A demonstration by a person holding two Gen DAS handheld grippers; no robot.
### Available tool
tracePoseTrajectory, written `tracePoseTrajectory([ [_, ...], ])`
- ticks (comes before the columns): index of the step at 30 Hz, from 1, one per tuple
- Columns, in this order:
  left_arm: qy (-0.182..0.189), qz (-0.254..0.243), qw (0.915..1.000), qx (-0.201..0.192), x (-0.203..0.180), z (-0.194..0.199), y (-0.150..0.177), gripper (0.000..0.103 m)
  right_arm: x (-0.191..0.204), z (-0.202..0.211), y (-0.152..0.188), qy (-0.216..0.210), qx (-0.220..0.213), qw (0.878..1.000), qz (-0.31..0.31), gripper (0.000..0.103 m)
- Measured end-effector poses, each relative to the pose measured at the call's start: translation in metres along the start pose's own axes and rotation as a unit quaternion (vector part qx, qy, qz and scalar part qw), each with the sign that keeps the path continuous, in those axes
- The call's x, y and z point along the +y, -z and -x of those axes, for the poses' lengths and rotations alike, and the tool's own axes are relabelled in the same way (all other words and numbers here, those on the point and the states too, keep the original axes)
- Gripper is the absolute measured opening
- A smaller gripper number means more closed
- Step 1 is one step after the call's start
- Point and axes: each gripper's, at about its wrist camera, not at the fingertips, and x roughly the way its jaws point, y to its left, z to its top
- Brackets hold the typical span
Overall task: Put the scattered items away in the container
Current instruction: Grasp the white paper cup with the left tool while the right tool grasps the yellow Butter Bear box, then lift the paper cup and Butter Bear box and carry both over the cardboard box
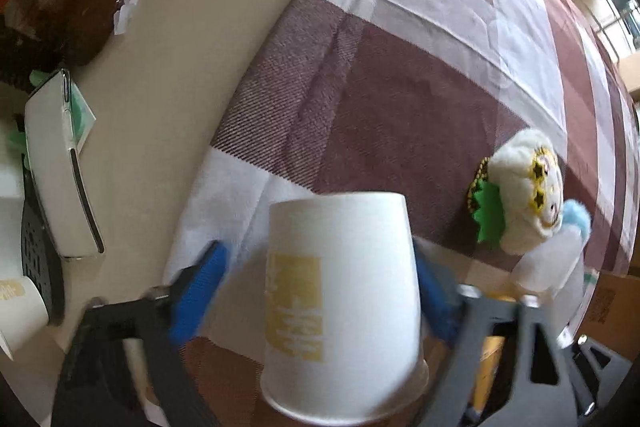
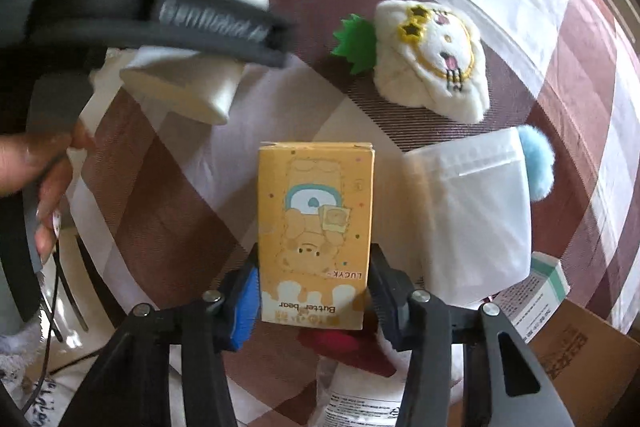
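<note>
Paper cup [image 1: 340, 311] between spread left jaws — right jaws pinch yellow box [image 2: 316, 235].

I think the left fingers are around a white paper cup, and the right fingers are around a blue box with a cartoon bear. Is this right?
Not quite. The box between the right gripper fingers is yellow, not blue; only the finger pads are blue. The right wrist view shows it. The rest stands: the left gripper fingers are around the white paper cup.
</note>
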Motion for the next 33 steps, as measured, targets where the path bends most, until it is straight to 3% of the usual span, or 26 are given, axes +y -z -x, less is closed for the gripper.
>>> tracePoseTrajectory([
  [2, -0.002, -0.010, 0.9999, -0.007, -0.002, 0.003, 0.002, 0.060, -0.005, 0.002, 0.000, -0.013, -0.002, 1.000, -0.016, 0.048],
  [7, 0.007, -0.026, 0.9996, -0.008, -0.004, 0.011, 0.006, 0.060, -0.013, 0.016, 0.005, -0.033, -0.013, 0.999, -0.041, 0.048],
  [15, -0.002, -0.066, 0.9976, -0.022, -0.020, 0.036, 0.026, 0.060, -0.012, 0.047, 0.012, -0.029, -0.036, 0.998, -0.050, 0.048],
  [22, 0.012, -0.074, 0.9968, -0.027, -0.037, 0.054, 0.043, 0.061, -0.010, 0.064, 0.029, -0.028, -0.056, 0.996, -0.057, 0.048],
  [24, 0.009, -0.084, 0.9960, -0.029, -0.041, 0.059, 0.047, 0.061, -0.027, 0.068, 0.027, -0.030, -0.059, 0.996, -0.059, 0.048],
  [33, 0.012, -0.106, 0.9938, -0.030, -0.024, 0.093, 0.070, 0.061, -0.020, 0.080, 0.040, -0.028, -0.076, 0.993, -0.080, 0.048],
])
